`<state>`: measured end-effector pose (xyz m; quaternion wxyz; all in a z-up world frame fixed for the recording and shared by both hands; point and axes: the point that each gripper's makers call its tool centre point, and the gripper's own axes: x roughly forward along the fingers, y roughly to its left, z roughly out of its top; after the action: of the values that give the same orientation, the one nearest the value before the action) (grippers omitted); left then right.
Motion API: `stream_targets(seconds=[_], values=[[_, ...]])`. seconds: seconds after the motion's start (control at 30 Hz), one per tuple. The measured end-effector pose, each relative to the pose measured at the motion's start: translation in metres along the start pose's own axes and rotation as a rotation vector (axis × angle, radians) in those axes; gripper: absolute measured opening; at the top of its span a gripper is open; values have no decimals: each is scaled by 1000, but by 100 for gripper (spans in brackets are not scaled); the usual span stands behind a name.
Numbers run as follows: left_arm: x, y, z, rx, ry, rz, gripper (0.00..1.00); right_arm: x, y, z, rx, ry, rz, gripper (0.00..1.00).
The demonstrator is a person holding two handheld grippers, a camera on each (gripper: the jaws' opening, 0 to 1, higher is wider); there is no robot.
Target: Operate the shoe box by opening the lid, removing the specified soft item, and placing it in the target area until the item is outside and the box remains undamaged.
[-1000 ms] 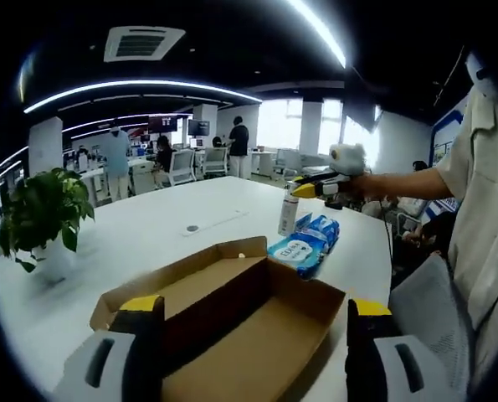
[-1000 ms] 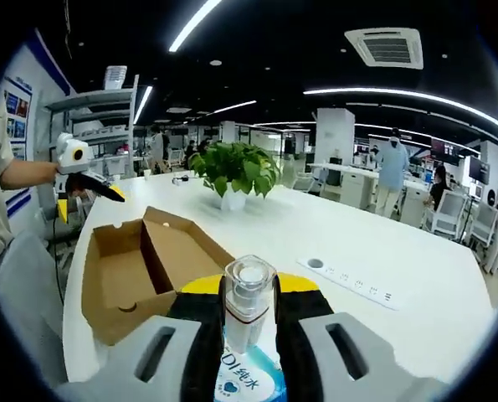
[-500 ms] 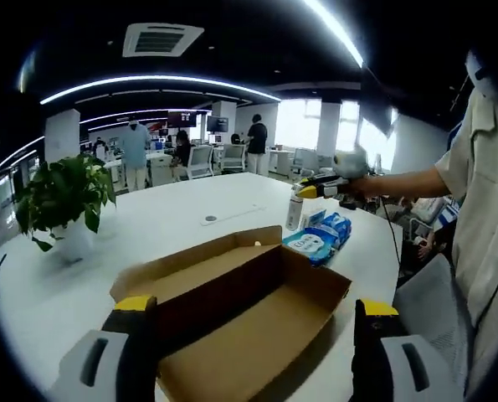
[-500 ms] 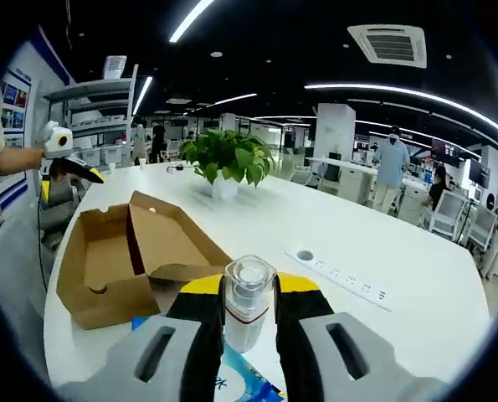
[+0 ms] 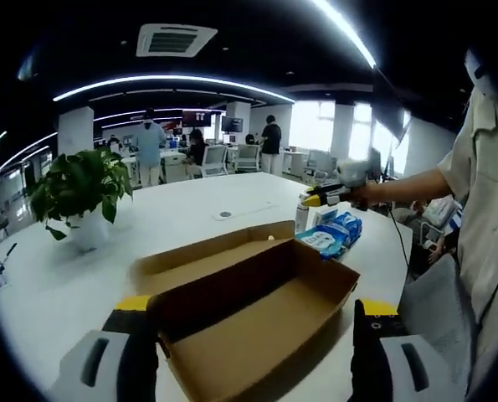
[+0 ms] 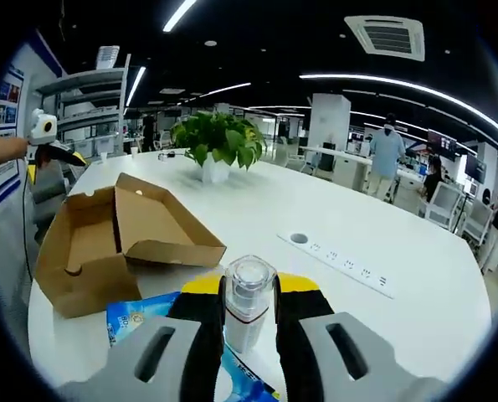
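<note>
Right tongs (image 6: pixel 249 303) pinched on a small clear spray bottle (image 6: pixel 248 301), held upright above a blue wipes pack (image 6: pixel 140 315) on the white desk (image 6: pixel 332 218). Left tongs (image 5: pixel 253 335) spread wide, jaws either side of the near end of the open cardboard shoe box (image 5: pixel 257 322). Box interior bare, lid flap raised. Potted plant (image 5: pixel 85 188) well beyond the box.

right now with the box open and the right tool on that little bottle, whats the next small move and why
Probably lower the small bottle onto bare white table beside the blue wipes pack and open the right tool. It is clamped on the bottle, the cardboard shoe box looks empty with its lid open, and the left tool hangs open over it.
</note>
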<state>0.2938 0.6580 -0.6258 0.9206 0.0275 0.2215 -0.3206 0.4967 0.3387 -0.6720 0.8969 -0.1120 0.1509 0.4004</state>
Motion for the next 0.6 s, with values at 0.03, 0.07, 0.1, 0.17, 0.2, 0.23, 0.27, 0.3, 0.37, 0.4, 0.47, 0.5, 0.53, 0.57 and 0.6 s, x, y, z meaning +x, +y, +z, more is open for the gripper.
stream_targets(seconds=[0.03,0.07,0.1,0.17,0.2,0.23,0.27,0.3,0.37,0.4,0.47,0.5,0.53,0.57,0.6], values=[[-1,-1,-1,-3,1,3,99,1,-1,-2,1,3,-3,19],[-1,0,-1,-4,1,4,98,1,0,-4,3,6,-4,19],[-1,0,-1,-5,2,5,98,2,-1,-5,2,7,-7,19],[-2,2,-4,-9,3,14,98,3,-4,-6,2,7,-20,20],[-3,2,-5,-11,4,16,98,3,-5,-6,8,5,-23,20],[-3,3,-5,-11,4,17,98,3,-6,-7,13,7,-26,20],[-3,2,-6,-13,6,20,97,3,-6,-8,11,9,-29,20],[-3,2,-7,-14,9,22,97,3,-6,-9,9,12,-31,20],[-3,2,-8,-15,9,23,97,3,-6,-10,9,16,-30,20],[-3,2,-9,-16,9,24,97,4,-5,-12,5,21,-29,20],[-3,2,-10,-21,10,23,97,4,-5,-13,4,20,-32,20],[-3,2,-11,-19,11,24,97,4,-5,-13,11,20,-33,20],[-3,2,-11,-18,11,24,96,4,-5,-13,6,19,-34,20],[-2,2,-12,-18,12,24,96,4,-5,-13,6,19,-34,20],[-2,2,-12,-21,12,23,96,4,-5,-12,5,20,-34,20]])
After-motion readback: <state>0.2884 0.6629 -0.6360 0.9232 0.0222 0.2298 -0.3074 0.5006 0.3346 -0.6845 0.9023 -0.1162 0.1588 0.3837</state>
